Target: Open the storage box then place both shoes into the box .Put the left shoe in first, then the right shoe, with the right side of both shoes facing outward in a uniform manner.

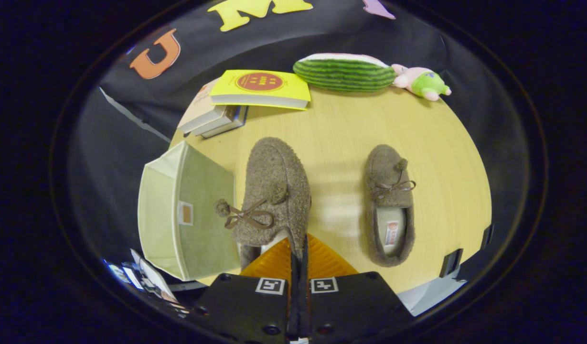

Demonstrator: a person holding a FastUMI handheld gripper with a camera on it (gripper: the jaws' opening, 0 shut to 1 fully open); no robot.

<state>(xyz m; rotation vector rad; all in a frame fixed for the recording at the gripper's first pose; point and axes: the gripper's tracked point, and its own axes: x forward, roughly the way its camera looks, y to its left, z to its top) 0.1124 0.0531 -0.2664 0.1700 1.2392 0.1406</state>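
Fabric of a pale green storage box (188,215) shows at the left side of the wooden table (432,143), its open mouth turned away to the left and a small tag on the wall that faces the shoes. Behind the box, toward the far edge of the table, lies a stack of books (216,117), with a yellow book (260,89) resting on top of it and jutting out to the right.

Just right of the box, touching or nearly touching its wall, is the left shoe (274,196), a brown fleecy slipper with a dark bow and a pompom that hangs toward the box. It looks raised and tilted, its heel end caught in the gripper (299,253): the two fingers are pressed close together with the slipper's heel rim pinched between them.

Further right, well apart from the held slipper, the right shoe (389,205) lies flat on the table, toe pointing away, its pale lining and a small label showing inside.

At the far edge of the table sit a watermelon-striped plush (345,72) and, touching its right end, a pink and green plush toy (422,82).
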